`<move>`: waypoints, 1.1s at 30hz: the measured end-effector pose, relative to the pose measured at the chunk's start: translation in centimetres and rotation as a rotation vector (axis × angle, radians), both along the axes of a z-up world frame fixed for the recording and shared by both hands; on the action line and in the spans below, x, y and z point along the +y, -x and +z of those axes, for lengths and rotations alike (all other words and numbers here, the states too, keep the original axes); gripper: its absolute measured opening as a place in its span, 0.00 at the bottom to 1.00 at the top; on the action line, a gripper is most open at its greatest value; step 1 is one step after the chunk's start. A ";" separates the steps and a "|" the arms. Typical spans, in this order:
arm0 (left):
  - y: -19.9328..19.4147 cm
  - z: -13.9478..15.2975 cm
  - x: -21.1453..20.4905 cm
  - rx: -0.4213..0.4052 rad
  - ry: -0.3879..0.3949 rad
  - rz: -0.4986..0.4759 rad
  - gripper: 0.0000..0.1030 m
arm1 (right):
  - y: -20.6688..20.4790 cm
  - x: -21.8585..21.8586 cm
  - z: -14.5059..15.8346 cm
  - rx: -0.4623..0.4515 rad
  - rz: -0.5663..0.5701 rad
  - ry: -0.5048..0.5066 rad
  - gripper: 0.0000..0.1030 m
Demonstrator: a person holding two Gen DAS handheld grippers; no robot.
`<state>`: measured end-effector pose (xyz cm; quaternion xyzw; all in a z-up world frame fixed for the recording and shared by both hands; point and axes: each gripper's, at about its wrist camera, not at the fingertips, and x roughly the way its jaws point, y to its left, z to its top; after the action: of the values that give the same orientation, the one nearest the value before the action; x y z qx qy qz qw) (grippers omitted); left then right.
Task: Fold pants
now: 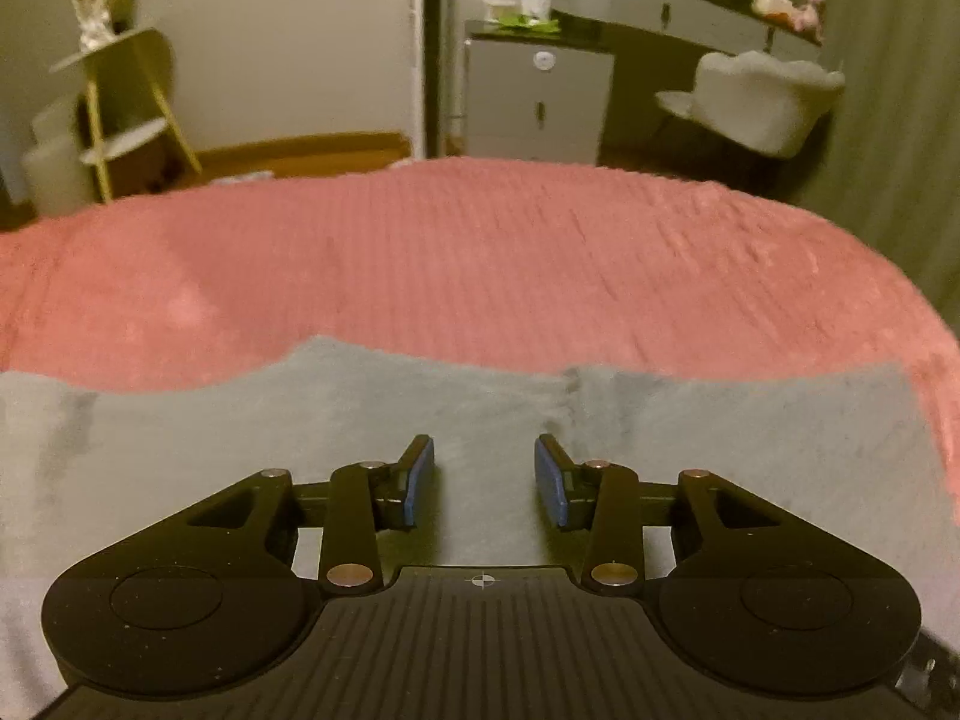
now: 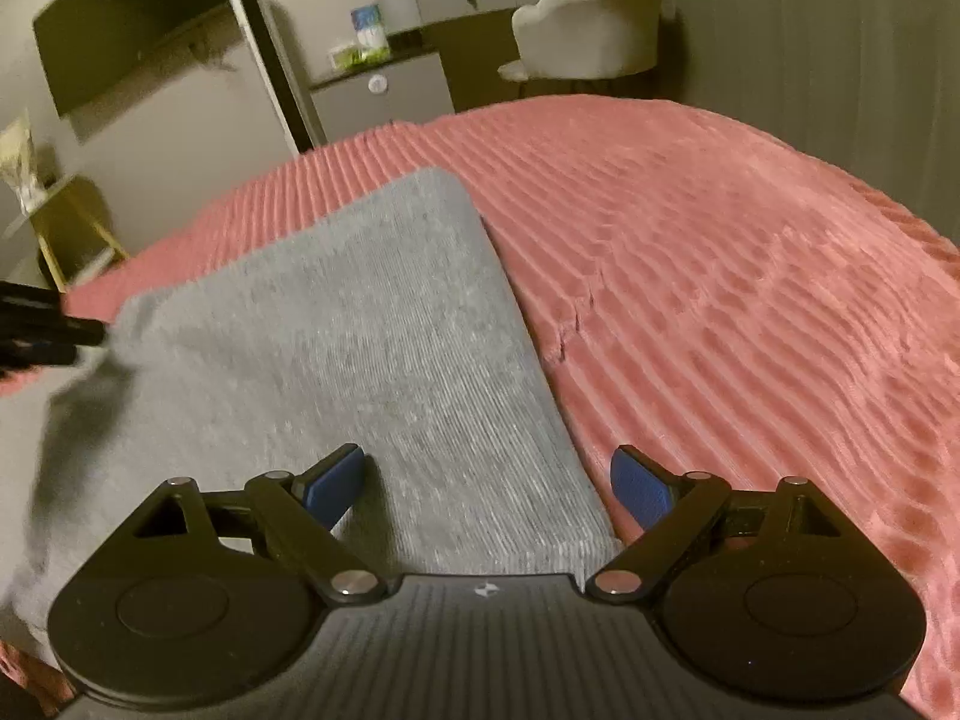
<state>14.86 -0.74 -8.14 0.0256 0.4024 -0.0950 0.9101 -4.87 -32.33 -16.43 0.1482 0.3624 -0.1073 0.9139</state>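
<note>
grey pants (image 1: 300, 450) spread flat across the near part of a bed with a pink ribbed cover (image 1: 480, 264), far edge uneven, a slight seam or crease near the middle. left claw (image 1: 483, 480) hovering over the grey cloth, blue pads (image 1: 420, 483) parted with bare fabric showing in the gap, pinching nothing. seen from the right wrist: pants (image 2: 336, 324) running away toward the far left, one straight side edge slanting down to the near hem, pink cover (image 2: 750, 300) rumpled just beside that edge. right claw (image 2: 487, 486) spread wide and straddling that side edge, left pad over grey cloth, right pad (image 2: 639, 489) over pink cover, nothing clamped. black tip of the left claw (image 2: 54, 330) poking in at the far left border of that view, at the blurred far corner of the cloth; touching or not, cannot tell. beyond the bed: a pale upholstered chair (image 1: 762, 102), a grey cabinet (image 1: 540, 102), a small yellow-legged shelf (image 1: 120, 102).
</note>
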 end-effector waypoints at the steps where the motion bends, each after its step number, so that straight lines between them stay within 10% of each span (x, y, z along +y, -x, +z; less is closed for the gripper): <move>1: 0.5 0.4 0.7 -0.001 0.007 0.006 0.41 | -0.1 0.3 0.0 0.009 0.009 0.017 0.90; 13: 9.8 2.1 16.3 -0.060 0.084 0.272 0.85 | 0.0 1.3 0.0 0.085 0.031 0.034 0.98; 23: 14.0 -0.1 28.8 -0.036 0.299 0.448 0.90 | -0.2 1.3 0.1 0.102 0.015 0.027 0.98; 33: 12.4 -2.1 27.8 0.009 0.269 0.444 0.90 | -0.2 1.3 0.0 0.111 0.016 0.033 0.98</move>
<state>2.43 27.10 -10.27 -0.1850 0.3858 0.0546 0.9022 -4.64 -31.05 -16.43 0.1242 0.4120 -0.1139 0.8954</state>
